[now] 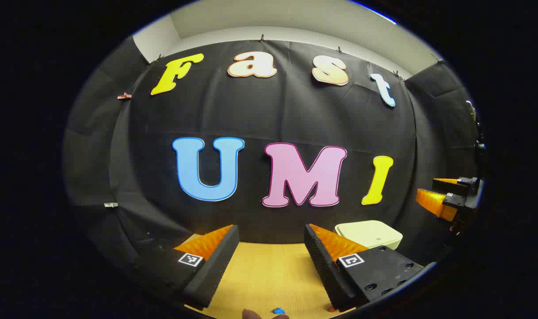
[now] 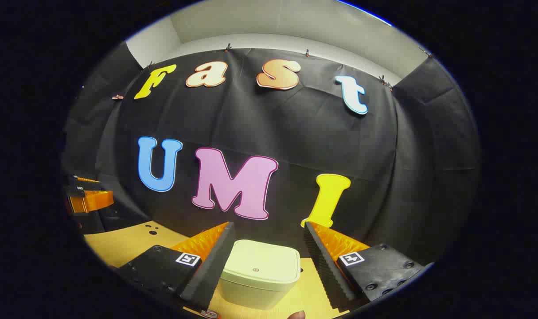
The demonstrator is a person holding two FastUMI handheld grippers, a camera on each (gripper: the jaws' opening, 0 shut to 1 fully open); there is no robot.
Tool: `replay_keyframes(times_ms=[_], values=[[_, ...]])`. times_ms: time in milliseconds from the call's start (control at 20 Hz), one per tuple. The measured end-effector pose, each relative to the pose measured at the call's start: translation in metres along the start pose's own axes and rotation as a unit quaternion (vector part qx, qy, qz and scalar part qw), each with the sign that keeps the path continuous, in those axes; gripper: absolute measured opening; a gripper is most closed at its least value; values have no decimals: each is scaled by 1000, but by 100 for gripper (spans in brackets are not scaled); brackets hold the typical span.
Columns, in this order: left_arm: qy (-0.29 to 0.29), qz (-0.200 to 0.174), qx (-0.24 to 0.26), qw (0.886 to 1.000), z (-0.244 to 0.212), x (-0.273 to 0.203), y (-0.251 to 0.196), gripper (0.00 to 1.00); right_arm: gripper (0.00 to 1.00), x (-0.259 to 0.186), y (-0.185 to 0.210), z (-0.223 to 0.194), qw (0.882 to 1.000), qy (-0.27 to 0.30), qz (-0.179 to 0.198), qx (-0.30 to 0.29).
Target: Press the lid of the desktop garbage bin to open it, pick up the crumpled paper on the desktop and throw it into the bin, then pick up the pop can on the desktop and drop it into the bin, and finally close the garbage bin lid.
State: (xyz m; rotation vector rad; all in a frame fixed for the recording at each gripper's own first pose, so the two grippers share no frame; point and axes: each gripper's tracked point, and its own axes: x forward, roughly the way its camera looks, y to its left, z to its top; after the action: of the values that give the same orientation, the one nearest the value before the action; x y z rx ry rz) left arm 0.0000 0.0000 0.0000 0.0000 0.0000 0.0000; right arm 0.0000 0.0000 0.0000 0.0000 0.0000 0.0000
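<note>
The cream desktop bin (image 2: 260, 274) stands on the wooden table (image 2: 118, 243) with its lid down, just ahead of my right gripper (image 2: 269, 223). That gripper is open, and the bin shows through the gap between its fingers without touching them. In the left gripper view the same bin (image 1: 368, 235) sits to the right, behind the right-hand finger. My left gripper (image 1: 271, 227) is open over bare table (image 1: 269, 274) and holds nothing. The right gripper (image 1: 426, 186) hovers at the far right of that view. The left gripper (image 2: 105, 188) appears at the far left of the right gripper view.
The black cloth wall closes off the table right behind the bin. A small blue bit (image 1: 278, 311) lies at the bottom edge between the left fingers. A small round rim (image 2: 209, 313) peeks in at the bottom edge, with too little showing to identify it.
</note>
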Motion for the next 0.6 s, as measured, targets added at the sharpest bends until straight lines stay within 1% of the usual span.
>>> replay_keyframes(times_ms=[250, 600], values=[[-7, 9, 11, 1000, 4, 14, -8, 95, 97, 18, 3, -5, 1000, 1, 17, 1], [-3, 15, 11, 1000, 1, 19, -13, 95, 97, 23, -2, -9, 1000, -1, 21, 2]])
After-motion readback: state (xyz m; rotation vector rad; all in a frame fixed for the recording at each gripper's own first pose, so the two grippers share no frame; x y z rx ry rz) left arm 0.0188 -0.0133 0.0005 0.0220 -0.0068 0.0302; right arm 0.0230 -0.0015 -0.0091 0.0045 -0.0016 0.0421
